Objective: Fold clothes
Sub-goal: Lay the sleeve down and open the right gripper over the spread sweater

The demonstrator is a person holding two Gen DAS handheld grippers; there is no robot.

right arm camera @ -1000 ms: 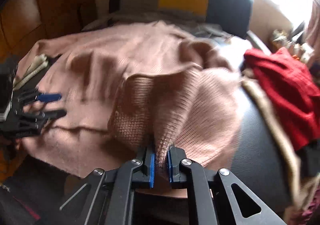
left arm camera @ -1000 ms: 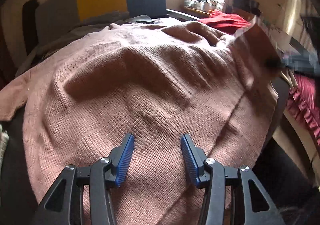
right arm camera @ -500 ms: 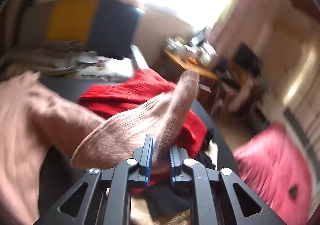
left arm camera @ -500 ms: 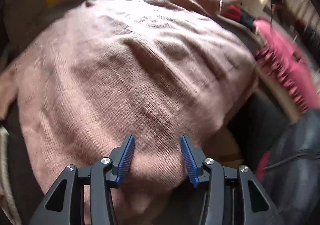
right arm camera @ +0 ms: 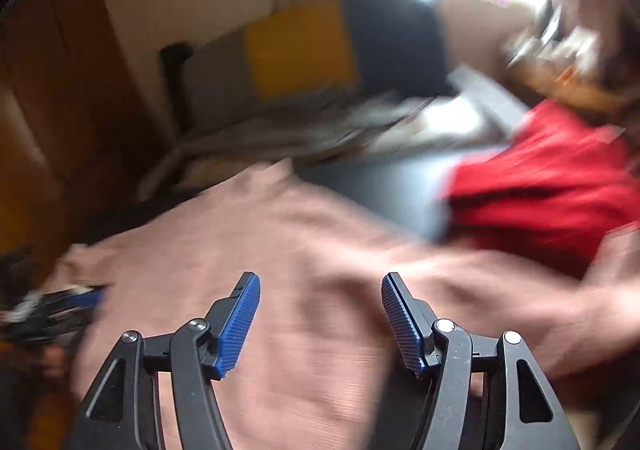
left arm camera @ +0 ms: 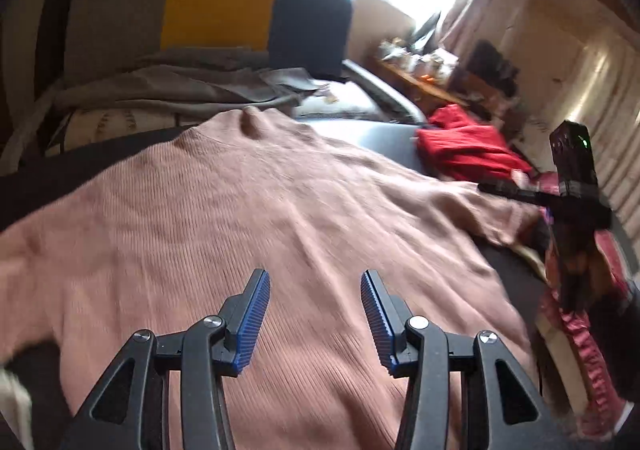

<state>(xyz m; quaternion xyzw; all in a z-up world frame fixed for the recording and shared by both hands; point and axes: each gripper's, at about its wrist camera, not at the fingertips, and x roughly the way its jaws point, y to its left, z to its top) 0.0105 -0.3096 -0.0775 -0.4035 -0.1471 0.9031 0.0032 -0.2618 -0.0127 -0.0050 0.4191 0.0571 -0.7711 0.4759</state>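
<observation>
A dusty-pink knit sweater [left arm camera: 248,210] lies spread flat over a dark surface, one sleeve running out to the right. My left gripper [left arm camera: 315,286] is open and empty just above the sweater's near part. My right gripper [right arm camera: 320,290] is open and empty over the sweater [right arm camera: 280,270], which is blurred in the right wrist view. The right gripper also shows in the left wrist view [left arm camera: 496,188] at the right, by the sleeve end. The left gripper shows blurred at the left edge of the right wrist view [right arm camera: 60,302].
A red garment [left arm camera: 468,148] lies at the back right, also in the right wrist view [right arm camera: 544,186]. Grey clothes [left arm camera: 168,86] are heaped in front of a grey, yellow and dark cushion [left arm camera: 216,6]. A pink frilled fabric [left arm camera: 576,334] hangs at the right edge.
My right gripper let go of the pink sleeve and now stands open. The sleeve lies out to the right. Both cameras have swung, and the sweater now lies flatter.
</observation>
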